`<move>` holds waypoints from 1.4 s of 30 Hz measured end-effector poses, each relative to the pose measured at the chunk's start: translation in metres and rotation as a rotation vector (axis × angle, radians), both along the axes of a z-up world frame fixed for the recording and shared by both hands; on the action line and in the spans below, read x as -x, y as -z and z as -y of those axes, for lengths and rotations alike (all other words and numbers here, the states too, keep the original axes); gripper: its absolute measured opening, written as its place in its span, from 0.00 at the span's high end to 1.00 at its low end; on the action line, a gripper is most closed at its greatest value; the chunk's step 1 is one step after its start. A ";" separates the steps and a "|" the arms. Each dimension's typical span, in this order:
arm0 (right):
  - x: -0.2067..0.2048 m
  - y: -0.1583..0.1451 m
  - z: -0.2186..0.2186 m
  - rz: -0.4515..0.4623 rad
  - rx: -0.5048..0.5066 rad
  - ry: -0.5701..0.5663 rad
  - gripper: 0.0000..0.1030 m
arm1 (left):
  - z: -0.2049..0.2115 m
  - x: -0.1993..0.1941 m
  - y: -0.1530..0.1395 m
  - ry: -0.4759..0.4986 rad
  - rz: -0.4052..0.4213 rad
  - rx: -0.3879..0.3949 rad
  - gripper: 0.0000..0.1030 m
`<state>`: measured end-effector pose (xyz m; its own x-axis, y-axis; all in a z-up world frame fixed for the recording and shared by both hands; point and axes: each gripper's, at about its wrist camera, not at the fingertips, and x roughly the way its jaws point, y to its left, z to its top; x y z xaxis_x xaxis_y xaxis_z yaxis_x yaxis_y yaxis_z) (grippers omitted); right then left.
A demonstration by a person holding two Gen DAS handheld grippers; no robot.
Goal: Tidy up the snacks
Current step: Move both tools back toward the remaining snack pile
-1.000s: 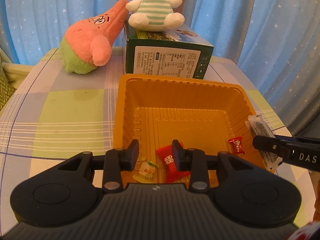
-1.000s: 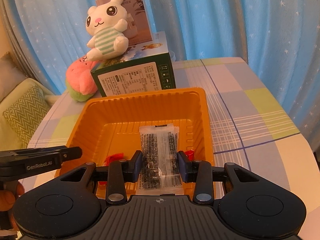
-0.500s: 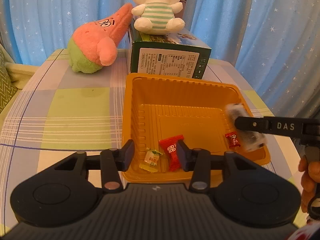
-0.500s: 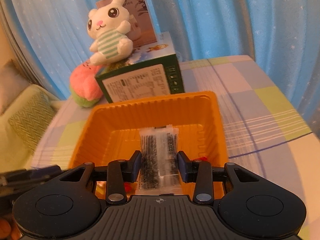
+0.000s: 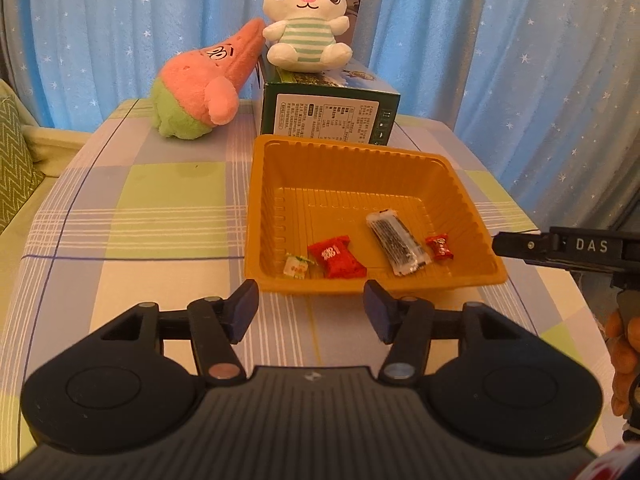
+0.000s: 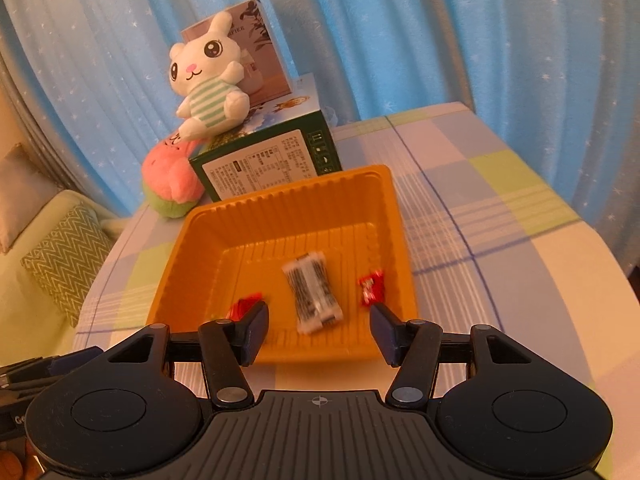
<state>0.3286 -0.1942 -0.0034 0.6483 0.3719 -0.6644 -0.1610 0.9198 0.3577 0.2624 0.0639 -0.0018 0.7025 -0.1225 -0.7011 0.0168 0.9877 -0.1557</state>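
Note:
An orange plastic tray sits on the checked tablecloth. Inside it lie a clear packet with dark contents, a red candy packet, a small red candy and a small green-white candy. My left gripper hangs just in front of the tray's near rim, its jaws opening with nothing between them. My right gripper hovers over the tray's near edge, jaws opening, the clear packet lying free below them. The right gripper also shows from the side.
A green box stands behind the tray with a white rabbit plush on top. A pink and green plush leans beside it. Blue curtains hang behind the table. A cushion lies left.
The right gripper has opened and the clear packet has dropped into the tray. Both grippers have pulled back from the tray; the left one has opened wider and now sits outside the rim.

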 end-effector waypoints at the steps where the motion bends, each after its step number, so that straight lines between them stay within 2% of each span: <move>1: 0.009 -0.002 0.003 0.003 -0.001 0.007 0.45 | -0.001 0.007 -0.002 -0.009 0.003 0.009 0.46; 10: 0.106 -0.013 0.033 -0.001 -0.037 0.095 0.45 | -0.002 0.078 -0.018 -0.057 0.010 0.026 0.39; 15: 0.159 -0.016 0.040 0.010 0.003 0.096 0.45 | 0.005 0.119 -0.017 -0.054 -0.003 0.028 0.37; 21: 0.207 -0.013 0.055 -0.009 -0.010 0.134 0.45 | 0.011 0.162 -0.009 -0.063 -0.031 0.041 0.33; 30: 0.245 -0.013 0.067 0.000 0.026 0.136 0.45 | 0.022 0.198 0.005 -0.038 -0.071 0.024 0.31; 42: 0.254 -0.005 0.070 -0.009 0.039 0.139 0.45 | 0.030 0.204 0.009 -0.025 -0.083 0.026 0.30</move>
